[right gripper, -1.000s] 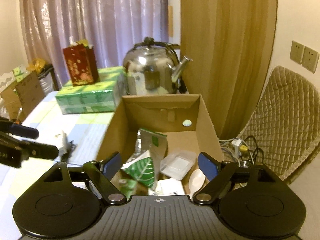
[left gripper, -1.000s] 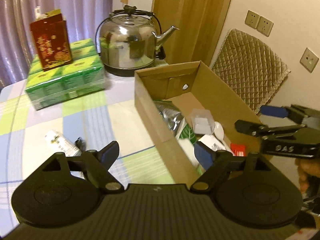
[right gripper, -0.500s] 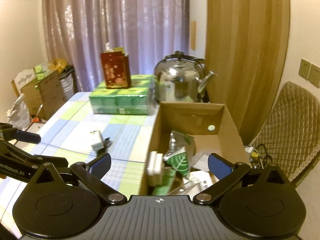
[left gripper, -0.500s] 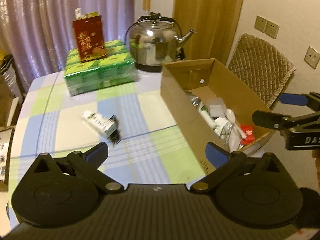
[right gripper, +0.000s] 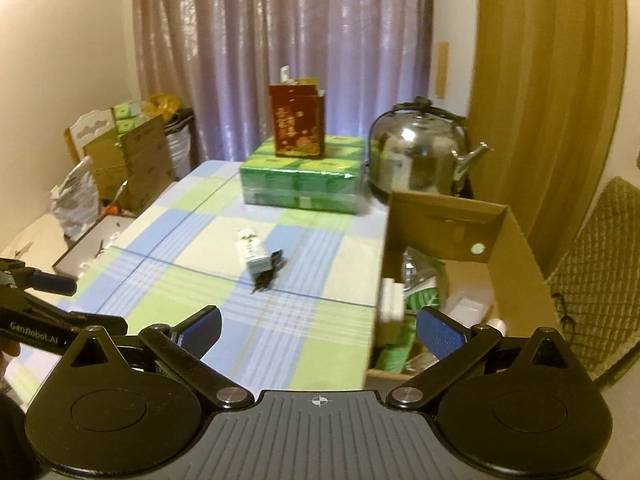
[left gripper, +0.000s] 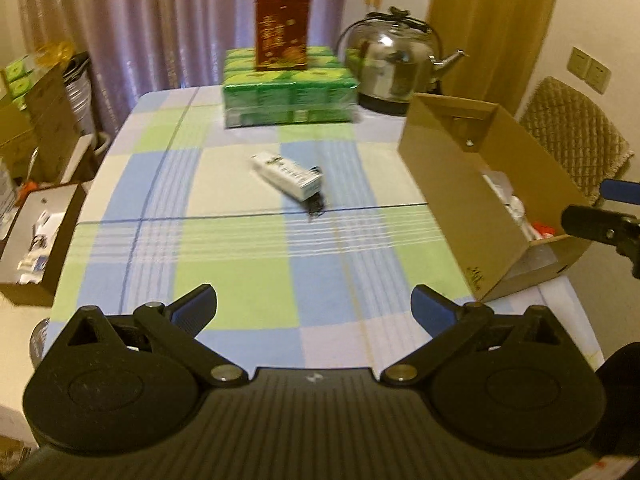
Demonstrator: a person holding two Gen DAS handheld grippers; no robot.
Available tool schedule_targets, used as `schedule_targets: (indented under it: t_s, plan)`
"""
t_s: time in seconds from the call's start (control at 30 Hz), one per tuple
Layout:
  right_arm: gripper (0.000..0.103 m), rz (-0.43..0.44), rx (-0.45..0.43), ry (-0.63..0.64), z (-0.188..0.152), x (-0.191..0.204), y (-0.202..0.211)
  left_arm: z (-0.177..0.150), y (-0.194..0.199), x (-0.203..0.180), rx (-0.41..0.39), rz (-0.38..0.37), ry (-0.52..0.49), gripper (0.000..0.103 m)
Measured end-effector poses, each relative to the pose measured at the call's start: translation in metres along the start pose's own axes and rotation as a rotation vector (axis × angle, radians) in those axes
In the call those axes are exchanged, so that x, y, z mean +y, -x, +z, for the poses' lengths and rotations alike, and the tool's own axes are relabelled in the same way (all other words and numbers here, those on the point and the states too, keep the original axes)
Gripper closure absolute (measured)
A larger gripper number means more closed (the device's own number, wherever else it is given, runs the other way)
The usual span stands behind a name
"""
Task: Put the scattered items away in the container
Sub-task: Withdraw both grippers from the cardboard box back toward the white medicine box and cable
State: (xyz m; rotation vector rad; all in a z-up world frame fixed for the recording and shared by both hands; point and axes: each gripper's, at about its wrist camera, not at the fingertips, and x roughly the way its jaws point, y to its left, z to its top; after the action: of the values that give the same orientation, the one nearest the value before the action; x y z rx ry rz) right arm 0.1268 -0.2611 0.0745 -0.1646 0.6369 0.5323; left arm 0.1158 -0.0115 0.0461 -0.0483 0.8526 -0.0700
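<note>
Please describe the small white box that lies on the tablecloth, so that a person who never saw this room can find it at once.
Start at the checked tablecloth, between the green shrink-wrapped packs at the back and the open cardboard box at the right. Near the middle lies a small white box, flat and at an angle. It alone is white with print, and a small black object touches its near end.

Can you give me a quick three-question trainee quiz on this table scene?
1. True or false: the left hand-held gripper is shut on the white box.
2. What lies touching the white box's near end: A) a black clip, B) a spoon, C) a cup?
3. Fill in: the red carton stands on the green ____.

Key: 1 false, it is open and empty, as is the right hand-held gripper; 2 A; 3 packs.
</note>
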Motion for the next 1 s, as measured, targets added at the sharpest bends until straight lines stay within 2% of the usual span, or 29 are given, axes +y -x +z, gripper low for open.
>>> schedule_targets:
  t_s: [0.47,1.0]
  plan:
    - [0.002,0.047,0.038,0.055,-0.006,0.031,-0.022,-0.009,-0.003,0.031,0.013,0.039,0.045,0.001]
    - [0.002,0.085,0.102,0.058,-0.008,0.04,-0.086,0.002,-0.05,0.055,0.06,0.062,0.052,0.001]
